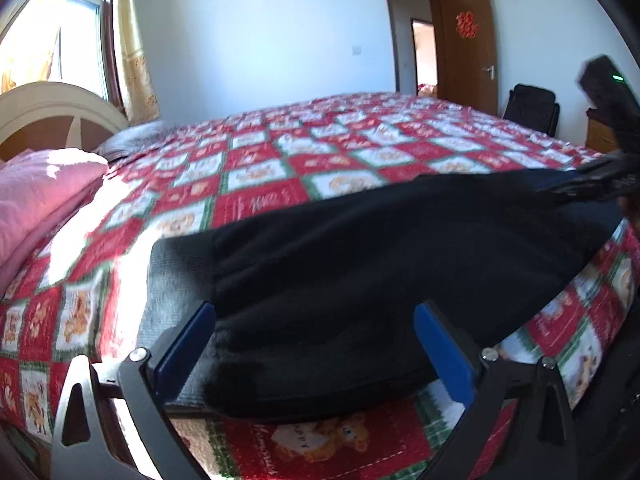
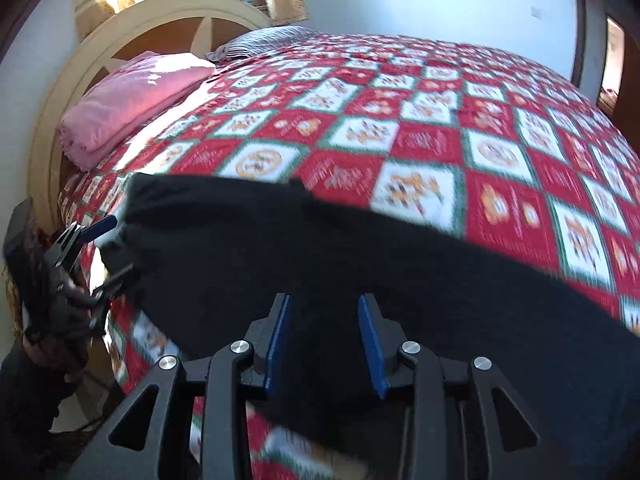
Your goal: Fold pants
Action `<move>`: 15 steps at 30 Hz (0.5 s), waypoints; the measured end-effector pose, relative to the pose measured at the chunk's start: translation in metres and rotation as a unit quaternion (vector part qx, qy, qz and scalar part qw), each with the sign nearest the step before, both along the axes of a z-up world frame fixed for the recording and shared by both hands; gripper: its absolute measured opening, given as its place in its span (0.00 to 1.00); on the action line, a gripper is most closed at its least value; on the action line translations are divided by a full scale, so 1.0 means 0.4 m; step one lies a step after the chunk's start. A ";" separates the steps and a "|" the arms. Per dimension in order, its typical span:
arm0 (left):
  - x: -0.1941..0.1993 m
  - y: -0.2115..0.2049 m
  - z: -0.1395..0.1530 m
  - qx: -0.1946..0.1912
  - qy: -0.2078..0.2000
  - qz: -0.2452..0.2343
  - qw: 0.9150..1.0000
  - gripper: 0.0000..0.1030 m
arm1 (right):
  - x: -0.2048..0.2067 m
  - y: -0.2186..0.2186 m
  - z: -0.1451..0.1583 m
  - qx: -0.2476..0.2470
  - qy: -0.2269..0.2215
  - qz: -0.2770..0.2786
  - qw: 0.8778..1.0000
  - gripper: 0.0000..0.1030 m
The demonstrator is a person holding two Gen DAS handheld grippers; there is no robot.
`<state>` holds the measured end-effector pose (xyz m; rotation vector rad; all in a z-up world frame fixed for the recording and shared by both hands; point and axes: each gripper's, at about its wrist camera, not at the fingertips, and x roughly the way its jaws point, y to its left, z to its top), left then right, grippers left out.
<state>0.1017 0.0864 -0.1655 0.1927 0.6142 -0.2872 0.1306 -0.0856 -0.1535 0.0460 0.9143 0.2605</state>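
Observation:
Black pants (image 1: 360, 264) lie along the near edge of the bed, over a red, white and green checked quilt (image 1: 280, 160). My left gripper (image 1: 316, 316) is open, its blue pads on either side of one end of the pants, where a grey inner lining shows. My right gripper (image 2: 325, 308) is open, its blue pads straddling the pants (image 2: 360, 264) near the middle of their length. The left gripper also shows at the far left of the right wrist view (image 2: 104, 248), at the pants' end. The right gripper's body shows at the right edge of the left wrist view (image 1: 608, 184).
A folded pink blanket (image 2: 132, 100) and a striped pillow (image 2: 260, 40) lie by the cream headboard (image 2: 168, 12). A window with curtains (image 1: 132, 52) is behind it. An open brown door (image 1: 468, 44) and a dark chair (image 1: 532, 108) stand beyond the bed.

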 end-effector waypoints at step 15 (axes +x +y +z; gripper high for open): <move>0.005 0.031 0.015 -0.036 0.007 0.022 0.999 1.00 | -0.108 -0.166 0.025 -0.012 -0.022 -0.055 0.998 0.41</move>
